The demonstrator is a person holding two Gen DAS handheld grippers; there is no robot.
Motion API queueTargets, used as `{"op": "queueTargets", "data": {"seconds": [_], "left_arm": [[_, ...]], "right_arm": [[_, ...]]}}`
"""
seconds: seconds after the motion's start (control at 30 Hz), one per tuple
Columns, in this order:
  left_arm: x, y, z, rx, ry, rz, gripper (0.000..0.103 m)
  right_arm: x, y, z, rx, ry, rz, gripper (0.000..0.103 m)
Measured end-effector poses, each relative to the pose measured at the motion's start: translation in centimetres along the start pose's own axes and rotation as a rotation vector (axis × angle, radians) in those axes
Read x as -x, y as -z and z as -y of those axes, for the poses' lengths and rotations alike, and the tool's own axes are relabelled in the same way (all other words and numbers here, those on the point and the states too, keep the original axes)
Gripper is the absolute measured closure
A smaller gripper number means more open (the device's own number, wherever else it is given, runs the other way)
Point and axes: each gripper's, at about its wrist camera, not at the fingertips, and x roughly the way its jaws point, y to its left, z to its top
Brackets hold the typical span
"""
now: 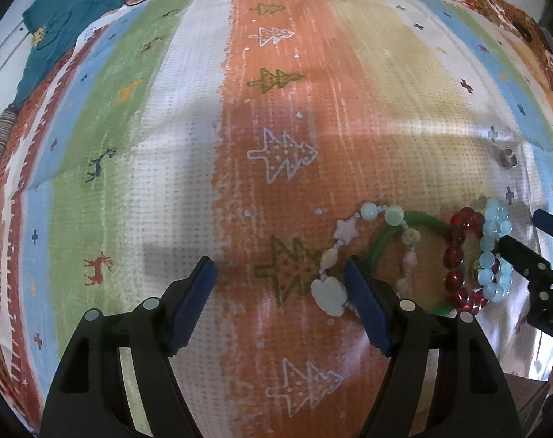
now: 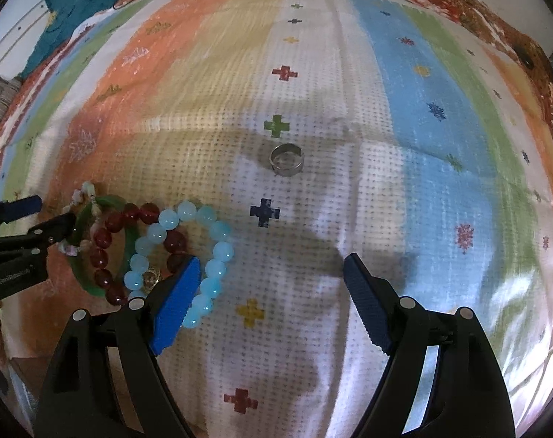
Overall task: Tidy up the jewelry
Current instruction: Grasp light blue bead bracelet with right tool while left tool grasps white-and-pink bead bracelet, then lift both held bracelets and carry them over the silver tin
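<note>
Several bracelets lie bunched together on a striped cloth. In the left wrist view a pastel charm bracelet (image 1: 334,255) with a star and a white charm overlaps a green bangle (image 1: 418,221), a red bead bracelet (image 1: 455,255) and a light blue bead bracelet (image 1: 495,252). My left gripper (image 1: 280,272) is open over the cloth, its right pad beside the white charm. In the right wrist view the light blue bead bracelet (image 2: 210,244), red bead bracelet (image 2: 104,241) and green bangle (image 2: 83,273) lie at the left. A silver ring (image 2: 286,160) lies apart, ahead. My right gripper (image 2: 271,266) is open, its left pad over the blue beads.
The cloth (image 1: 188,168) has coloured stripes with trees and deer. A teal garment (image 1: 68,18) lies at the far left corner. The silver ring (image 1: 507,157) shows small at the right of the left wrist view. The other gripper's fingers (image 2: 39,226) reach in from the left.
</note>
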Motion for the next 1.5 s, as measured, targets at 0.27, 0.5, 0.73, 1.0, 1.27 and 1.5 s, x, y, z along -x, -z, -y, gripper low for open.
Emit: {"op": "queueTargets", "data": {"seconds": [0.27, 0.5, 0.73, 1.0, 1.27, 1.5], "left_arm": [[0.0, 0.1, -1.1, -0.009, -0.006, 0.015, 0.075], [0.0, 0.4, -0.3, -0.049, -0.041, 0.024, 0.086], [1.8, 0.4, -0.5, -0.014, 0.036, 0.034, 0.086], [4.9, 1.2, 0.4, -0.046, 0.044, 0.112, 0.086], [7.1, 1.7, 1.7, -0.071, 0.089, 0.151, 0.086], [8.9, 2.0, 2.2, -0.097, 0.111, 0.200, 0.086]], "right_arm": [[0.1, -0.1, 0.5, 0.010, 0.025, 0.011, 0.065], [0.4, 0.6, 0.3, 0.064, 0.042, 0.030, 0.091], [1.2, 0.8, 0.4, 0.044, -0.003, 0.036, 0.091], [4.6, 1.0, -0.3, 0.031, -0.033, 0.116, 0.091], [6.8, 1.2, -0.7, 0.021, -0.061, 0.159, 0.091], [8.6, 1.4, -0.9, 0.037, -0.063, 0.198, 0.091]]}}
